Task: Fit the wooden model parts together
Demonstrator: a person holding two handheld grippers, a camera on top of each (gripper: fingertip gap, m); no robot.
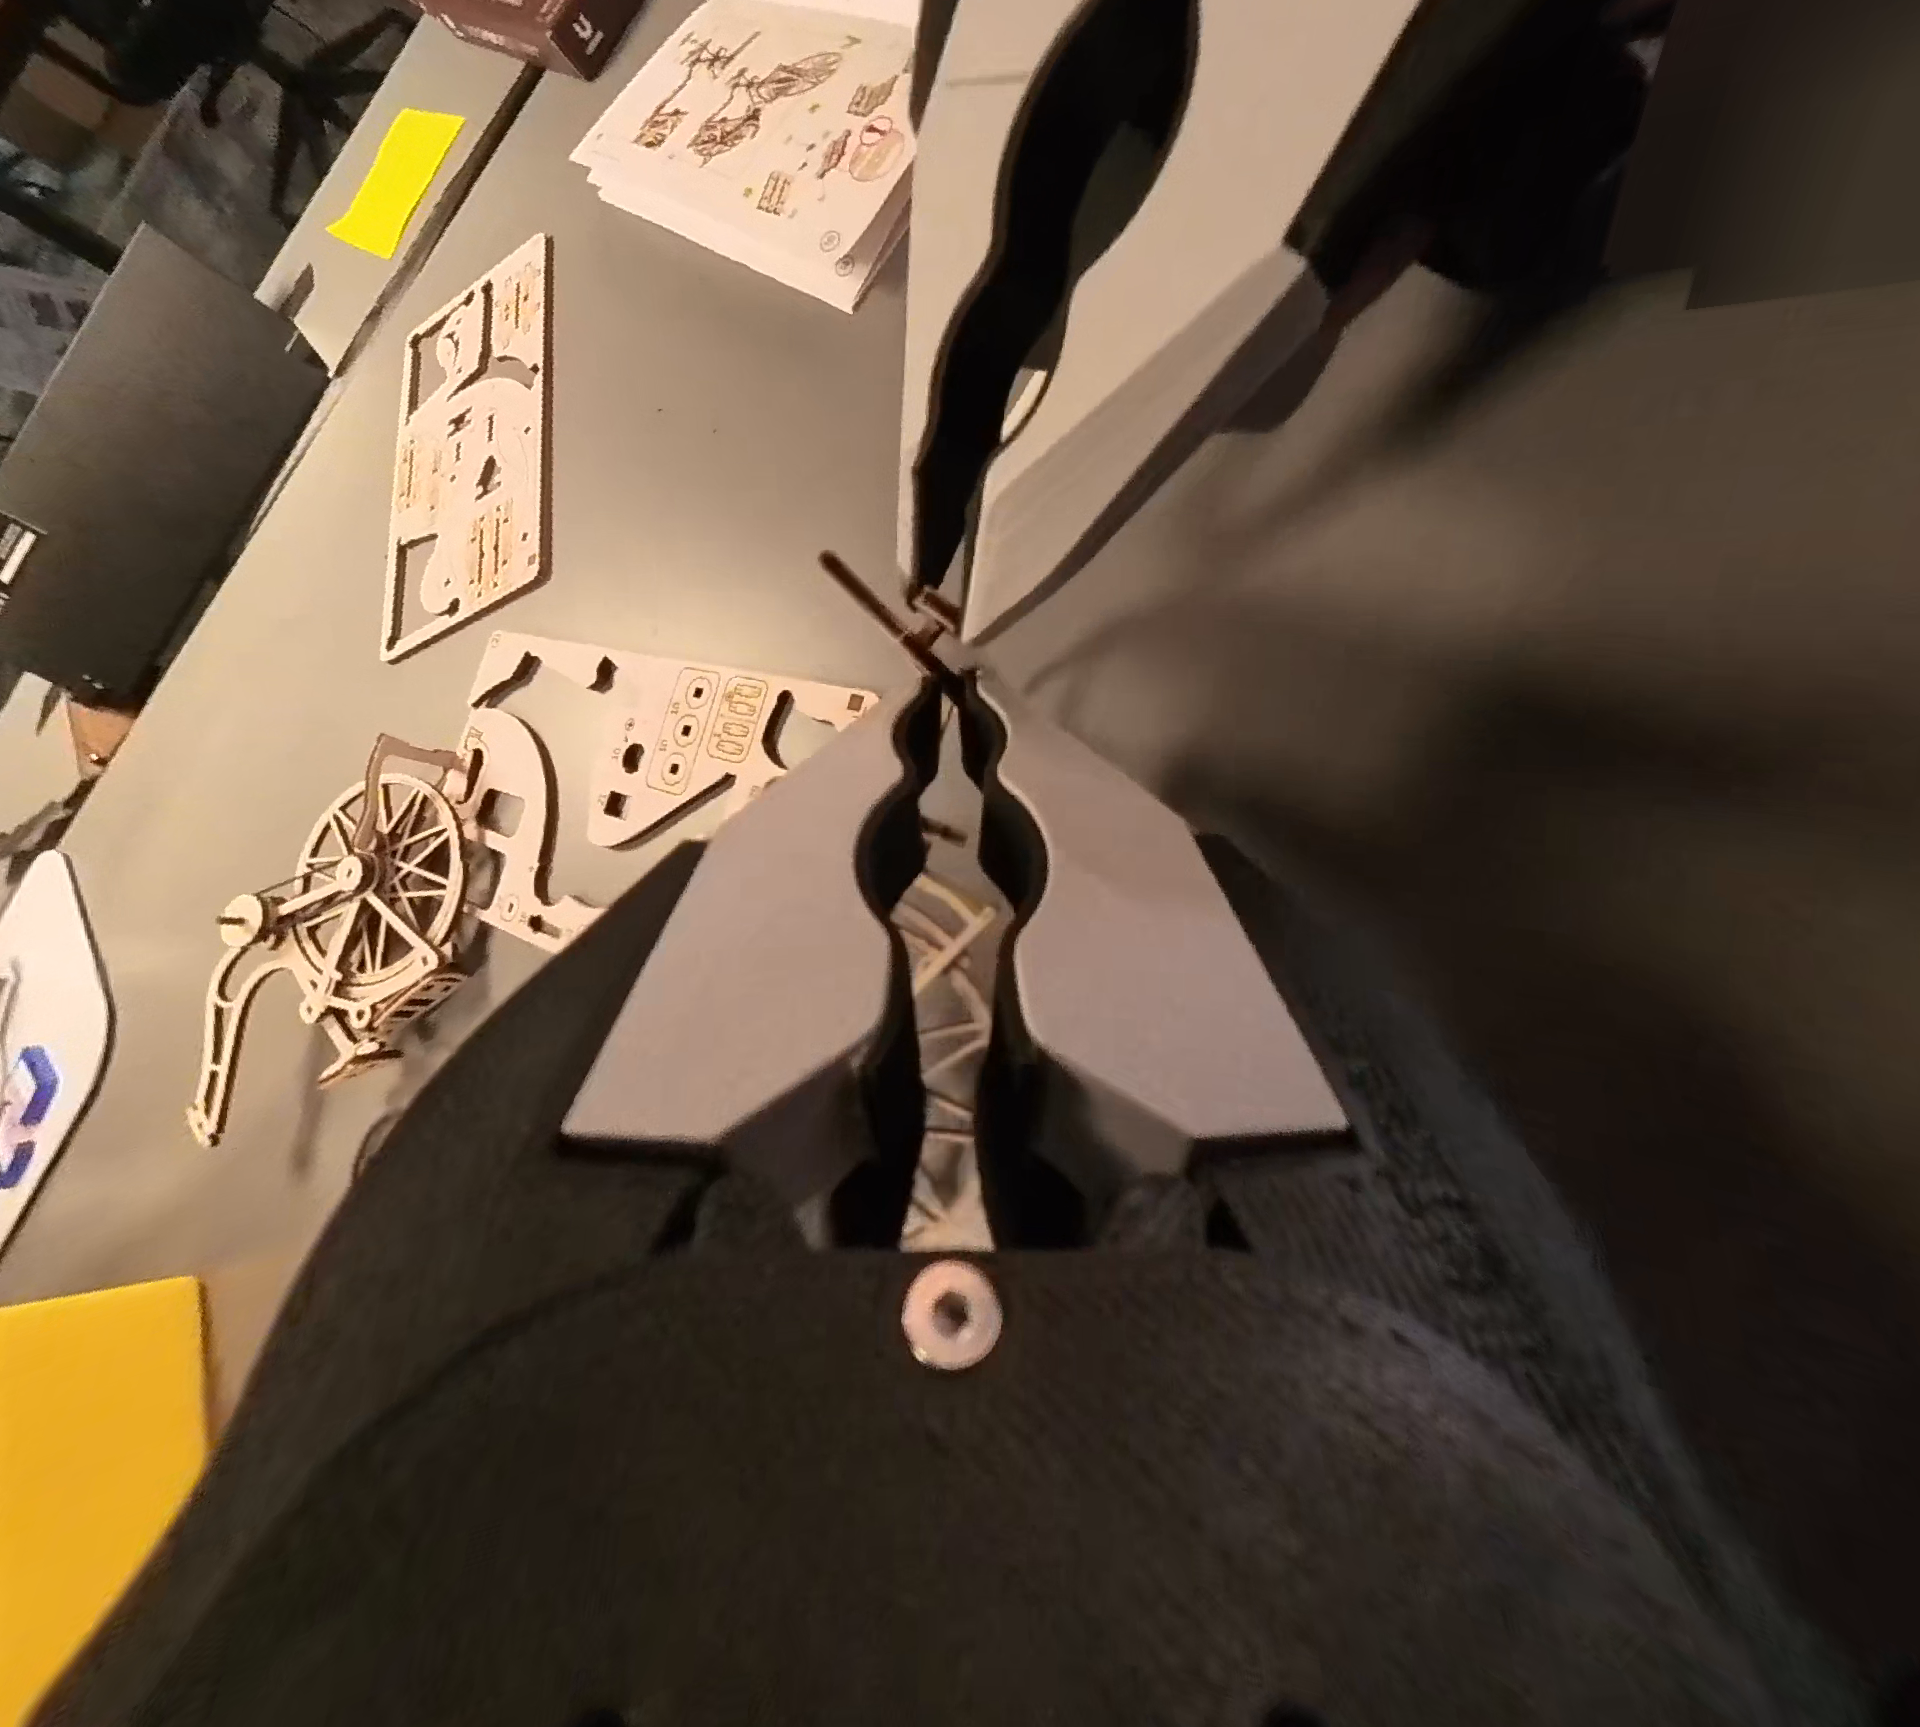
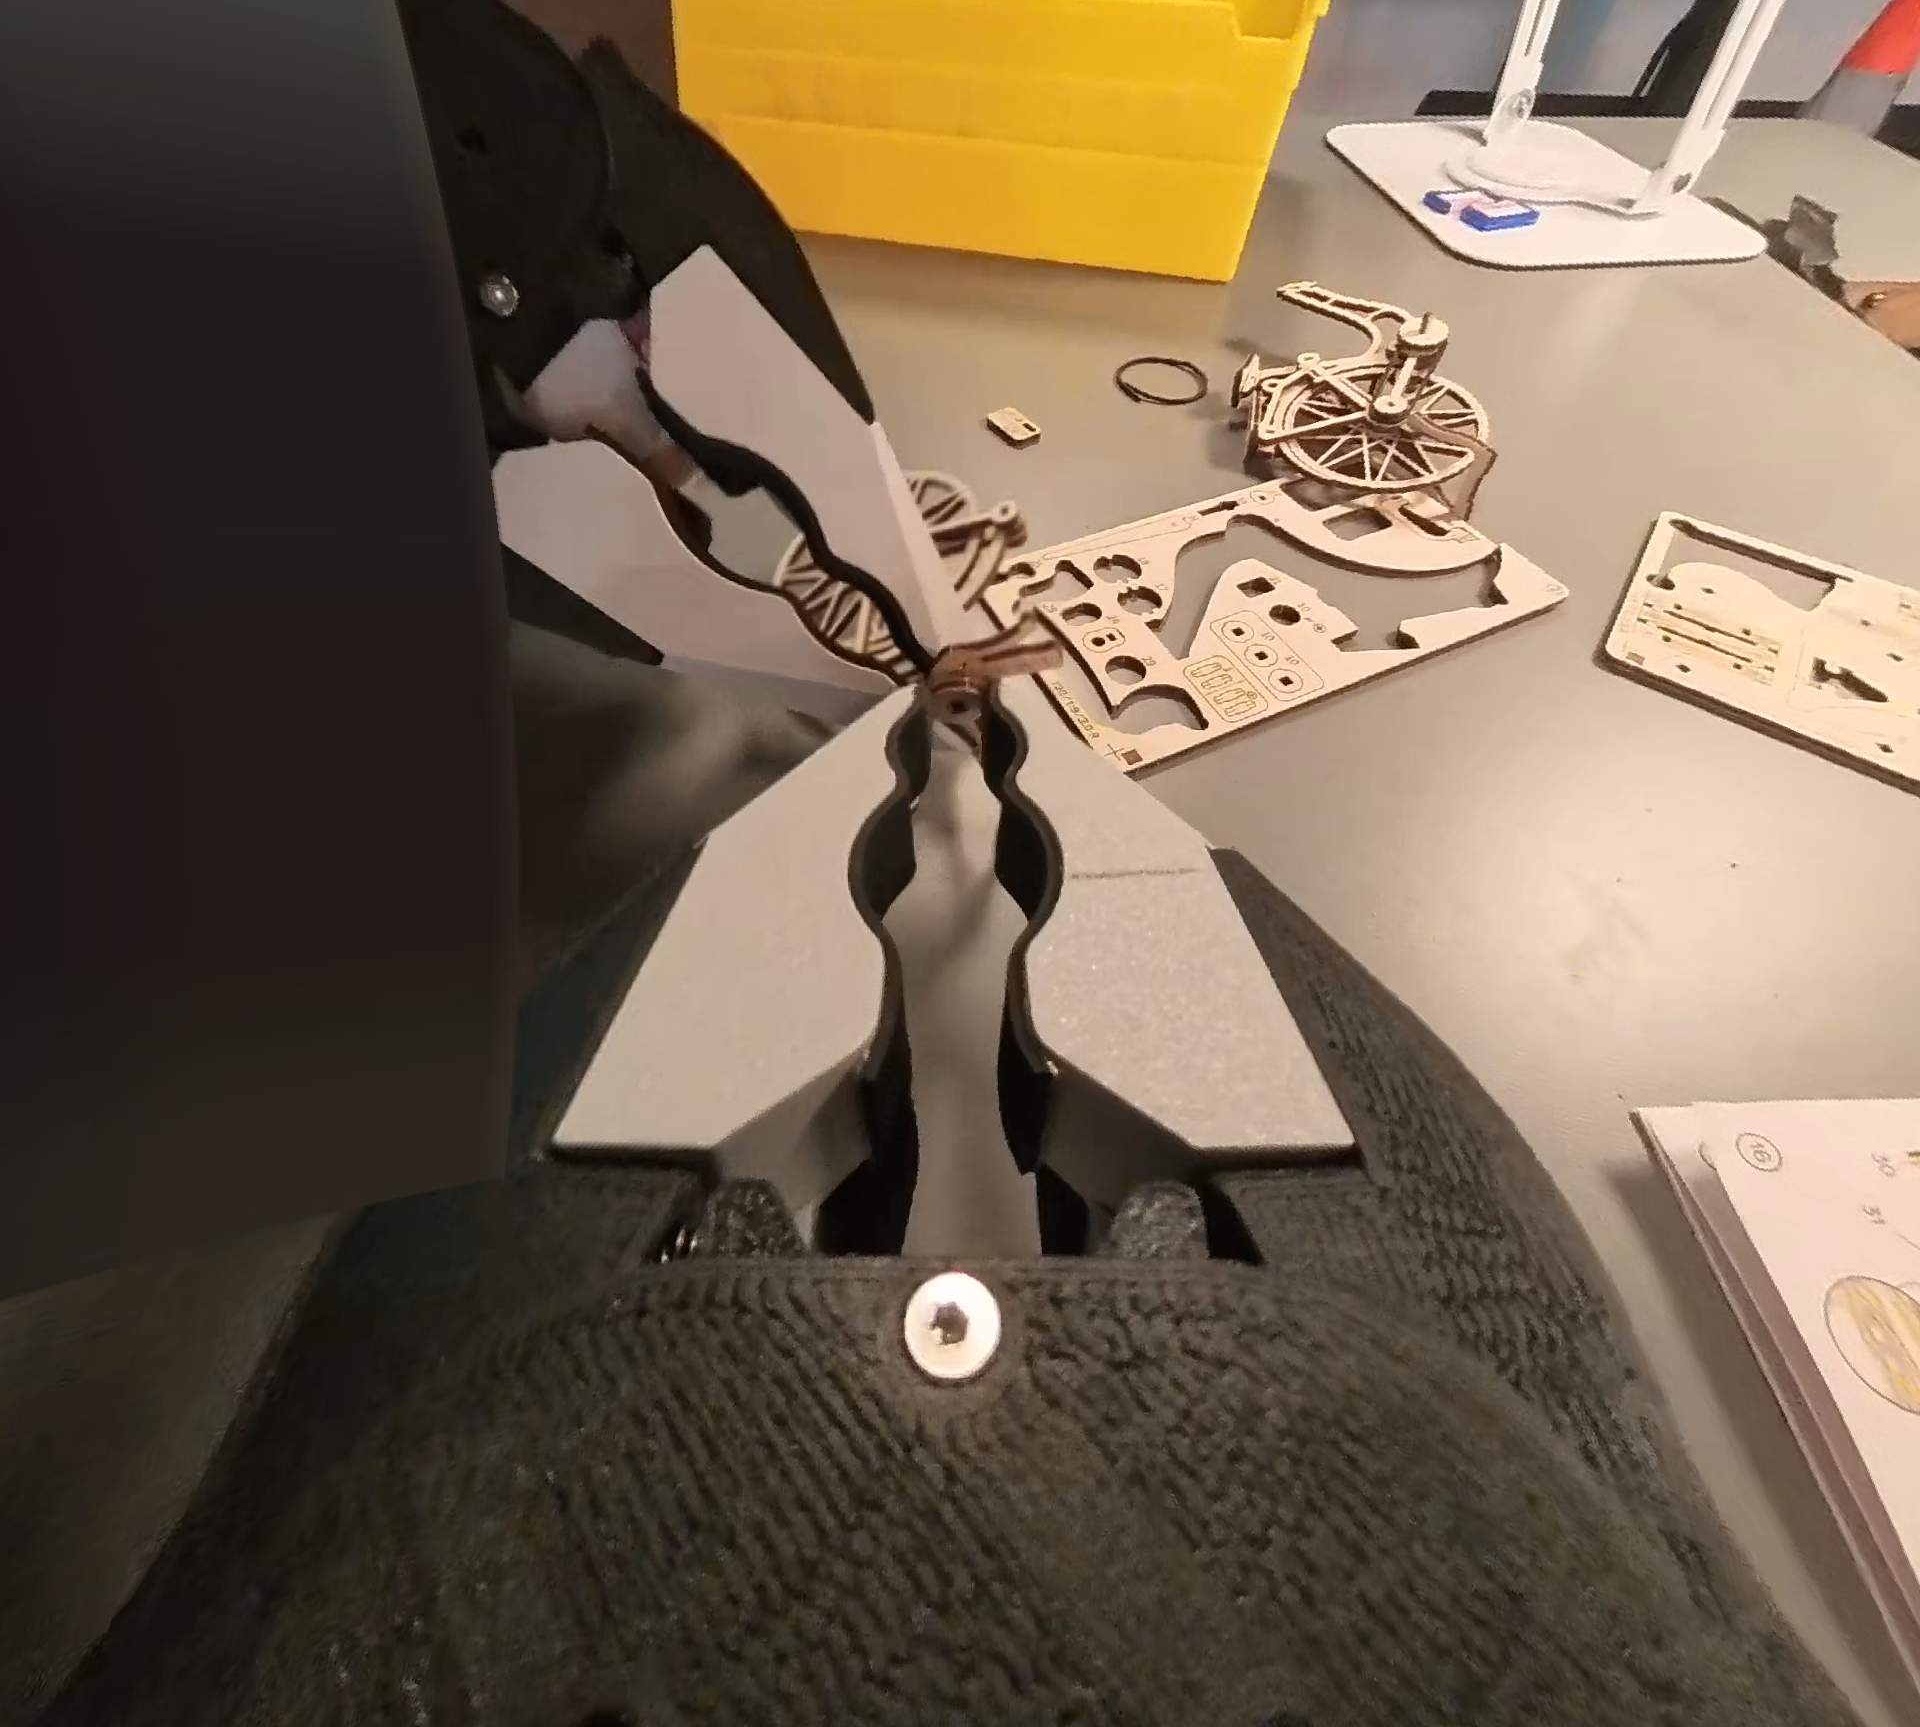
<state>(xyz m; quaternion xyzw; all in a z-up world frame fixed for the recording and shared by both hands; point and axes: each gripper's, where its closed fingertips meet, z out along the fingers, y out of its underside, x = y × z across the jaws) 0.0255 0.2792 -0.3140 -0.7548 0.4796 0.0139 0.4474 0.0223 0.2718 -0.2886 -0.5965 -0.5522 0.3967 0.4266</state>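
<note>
The step in hand looks like pressing two small wooden pieces together above the grey table (image 2: 1455, 898), with the punched-out sheets (image 2: 1278, 628) and the half-built wheel model (image 2: 1361, 420) lying beyond the right gripper's tips, so the next move probably calls for lining up slot and tab squarely and pushing gently, since thin wood could snap. The left gripper (image 1: 940, 685) is clenched on a wheel piece (image 2: 831, 607), and the right gripper (image 2: 956, 690) meets it tip to tip, pinched tight on a small wooden part (image 2: 961, 669)
</note>
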